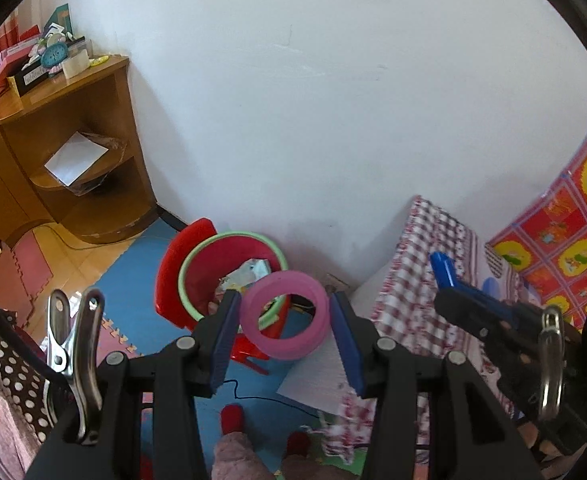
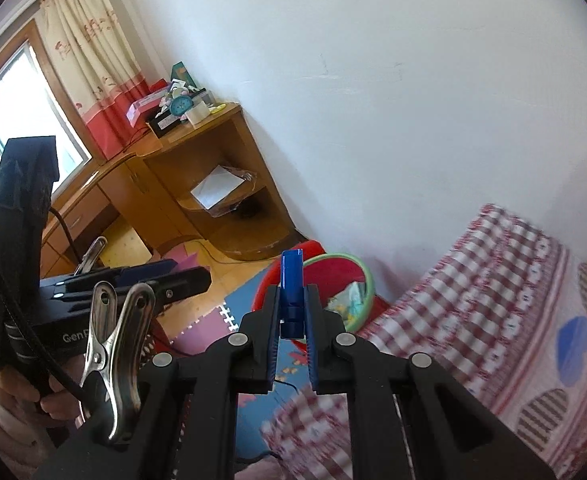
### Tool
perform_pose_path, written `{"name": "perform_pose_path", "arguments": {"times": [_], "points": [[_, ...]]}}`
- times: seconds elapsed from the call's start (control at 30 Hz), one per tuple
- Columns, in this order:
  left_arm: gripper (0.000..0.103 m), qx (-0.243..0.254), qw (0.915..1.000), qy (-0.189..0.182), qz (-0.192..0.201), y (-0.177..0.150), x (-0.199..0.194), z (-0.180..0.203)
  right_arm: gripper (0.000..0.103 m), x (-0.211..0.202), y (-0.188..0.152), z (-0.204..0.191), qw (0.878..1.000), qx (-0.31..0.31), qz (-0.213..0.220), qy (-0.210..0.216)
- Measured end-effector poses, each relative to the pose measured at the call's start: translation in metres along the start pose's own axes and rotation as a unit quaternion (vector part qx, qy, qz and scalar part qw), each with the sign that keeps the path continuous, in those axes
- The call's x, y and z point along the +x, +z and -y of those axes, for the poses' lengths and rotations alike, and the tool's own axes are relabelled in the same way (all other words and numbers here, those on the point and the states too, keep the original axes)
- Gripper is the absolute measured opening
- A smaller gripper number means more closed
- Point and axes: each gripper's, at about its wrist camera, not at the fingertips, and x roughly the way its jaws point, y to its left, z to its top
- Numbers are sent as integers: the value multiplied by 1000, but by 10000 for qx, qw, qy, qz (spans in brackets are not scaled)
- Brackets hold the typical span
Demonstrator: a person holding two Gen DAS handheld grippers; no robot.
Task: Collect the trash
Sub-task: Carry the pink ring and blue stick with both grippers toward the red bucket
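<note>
You can read only one piece of lettering: "Gen", in pale letters on the black body of the left gripper [image 2: 69, 336] as your right wrist camera sees it; a metal clip cuts off what follows. The labels on the boxes on the wooden counter [image 2: 197, 136] are too small to read.

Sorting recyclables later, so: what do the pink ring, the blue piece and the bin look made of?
Pink ring in the left tool: likely matte plastic or a tape roll; even colour, no shine. Blue piece in the right tool: glossy hard plastic, with bright highlights. Bin: smooth moulded plastic, red inside with a pale green rim.
</note>
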Motion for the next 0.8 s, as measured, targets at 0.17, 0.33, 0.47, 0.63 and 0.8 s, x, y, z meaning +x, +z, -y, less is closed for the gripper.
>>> {"name": "perform_pose_path", "arguments": {"times": [0.17,0.33,0.47,0.63,0.8], "points": [[48,57,9998,-98,-157,10,27,-34,12,46,11,-19,9998,55,-193,3],[48,177,9990,-251,-327,17,67,-63,12,91,18,-26,9992,174,-339,-142],[48,228,9980,-400,-441,19,100,-79,12,122,22,-27,9981,187,-482,-334],[48,199,9967,-497,-616,24,145,-102,12,155,28,-22,9960,245,-667,-551],[48,318,9953,-550,-724,28,181,-112,12,187,34,-11,9925,387,-872,-768]]}}
